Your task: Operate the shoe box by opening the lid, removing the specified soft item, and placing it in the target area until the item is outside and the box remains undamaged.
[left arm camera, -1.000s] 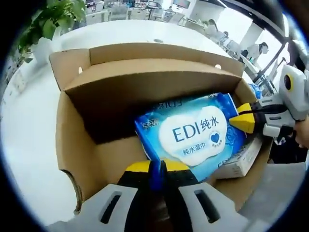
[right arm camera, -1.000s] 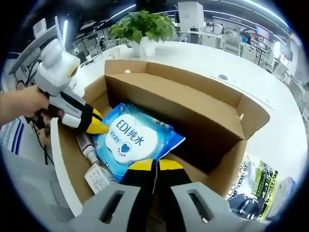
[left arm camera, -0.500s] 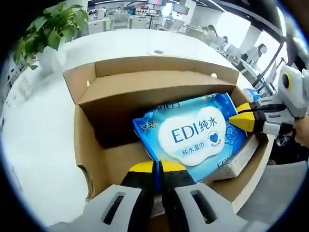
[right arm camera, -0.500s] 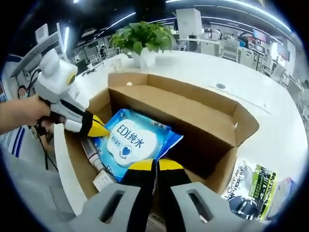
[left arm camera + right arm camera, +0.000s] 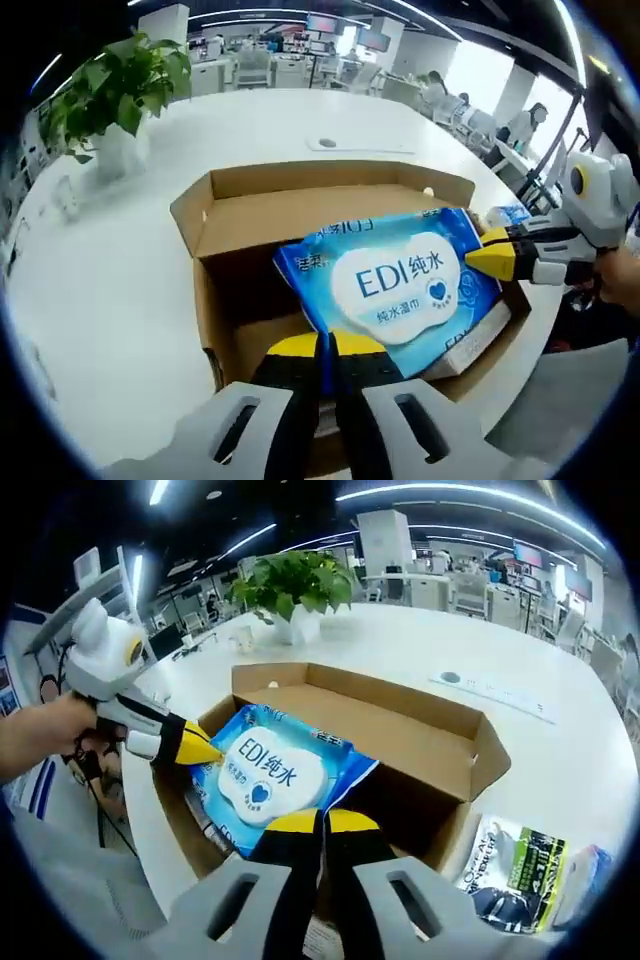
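A blue wet-wipe pack with a white "EDI" label hangs above the open brown cardboard box. My left gripper is shut on the pack's near edge. In the left gripper view the right gripper comes in from the right, its yellow tips pinching the pack's far side. In the right gripper view the pack sits over the box. My right gripper is shut on its lower edge. The left gripper holds the pack's left side, with a person's hand behind it.
The box stands on a white table beside a potted plant. A white carton lies inside the box under the pack. A printed packet lies on the table right of the box. The table's edge runs close to the box.
Both grippers have lifted the wipe pack higher, out of the box's hollow. Both cameras rose with it, so the box looks smaller and more table shows.
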The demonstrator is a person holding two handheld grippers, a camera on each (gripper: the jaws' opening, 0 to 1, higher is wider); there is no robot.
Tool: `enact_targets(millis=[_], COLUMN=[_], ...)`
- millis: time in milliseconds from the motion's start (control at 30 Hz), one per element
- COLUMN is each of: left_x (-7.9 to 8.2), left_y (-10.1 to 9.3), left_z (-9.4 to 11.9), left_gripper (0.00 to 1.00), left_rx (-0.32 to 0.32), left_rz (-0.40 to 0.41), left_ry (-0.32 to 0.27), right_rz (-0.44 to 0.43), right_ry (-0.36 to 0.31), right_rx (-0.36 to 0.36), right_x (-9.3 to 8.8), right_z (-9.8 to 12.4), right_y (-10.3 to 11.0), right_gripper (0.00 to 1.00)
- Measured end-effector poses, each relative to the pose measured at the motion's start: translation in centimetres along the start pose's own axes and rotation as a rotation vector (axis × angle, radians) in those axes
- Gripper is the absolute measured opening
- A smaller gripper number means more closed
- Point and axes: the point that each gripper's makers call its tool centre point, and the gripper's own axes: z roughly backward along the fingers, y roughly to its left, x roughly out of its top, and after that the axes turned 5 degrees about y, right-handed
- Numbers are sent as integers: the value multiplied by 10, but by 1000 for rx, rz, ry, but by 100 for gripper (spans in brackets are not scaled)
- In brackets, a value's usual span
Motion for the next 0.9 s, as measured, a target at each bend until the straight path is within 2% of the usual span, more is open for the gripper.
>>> enact_targets(millis=[433, 900], left_x=[20, 33], left_y=[-13, -43], left_z=[27, 44], left_gripper=[0, 0], left_rx=[-9, -34], left_rz=[-21, -50], left_ry=[-51, -68], right_rz=[-40, -67], right_ry=[-46, -60], right_rx=[6, -6], right_x=[14, 15], right_z=[27, 59], right_y=[2, -7], right_gripper=[0, 0])
